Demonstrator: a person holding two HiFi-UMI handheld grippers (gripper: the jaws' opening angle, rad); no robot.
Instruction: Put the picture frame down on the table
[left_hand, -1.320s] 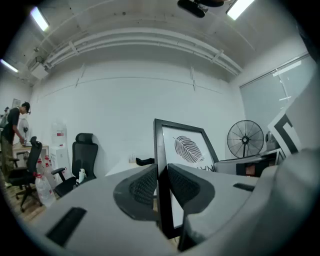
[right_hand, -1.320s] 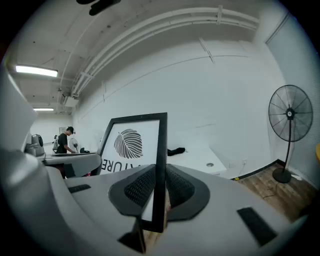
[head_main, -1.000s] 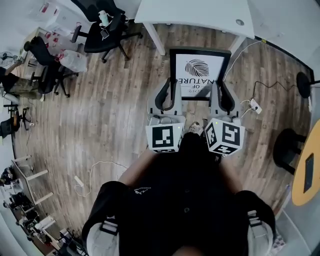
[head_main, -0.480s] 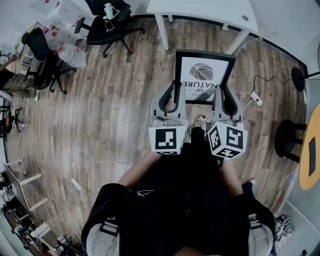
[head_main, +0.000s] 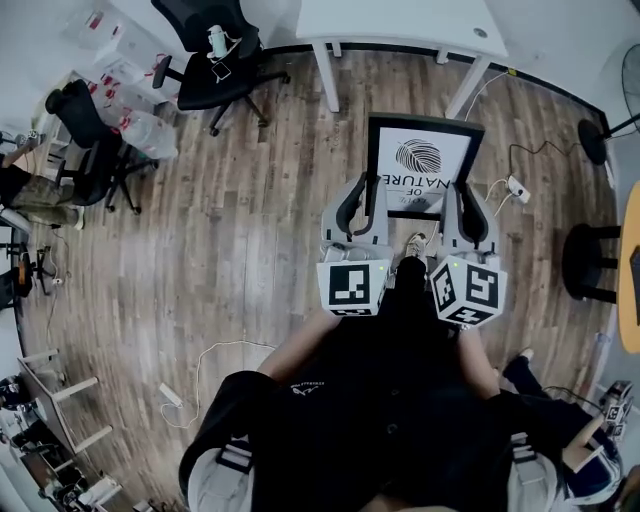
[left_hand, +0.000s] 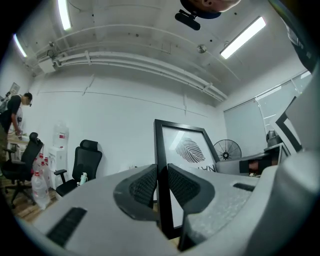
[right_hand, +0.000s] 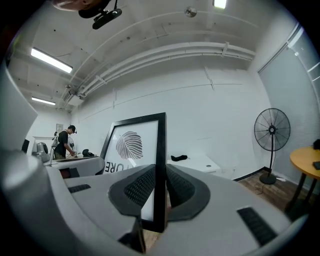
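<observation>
Closer to the table (head_main: 400, 20) now, the picture frame (head_main: 423, 160) is pinched at each side by left gripper (head_main: 362, 192) and right gripper (head_main: 470, 197); lower both evenly.

Black picture frame (head_main: 424, 160), leaf print, held upright, near white table (head_main: 400, 20).

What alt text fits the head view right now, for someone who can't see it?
Seen from above, a black picture frame with a leaf print is held over the wood floor, the left hand-held gripper clamped on its left edge and the right hand-held gripper on its right. The white table stands just ahead.
</observation>
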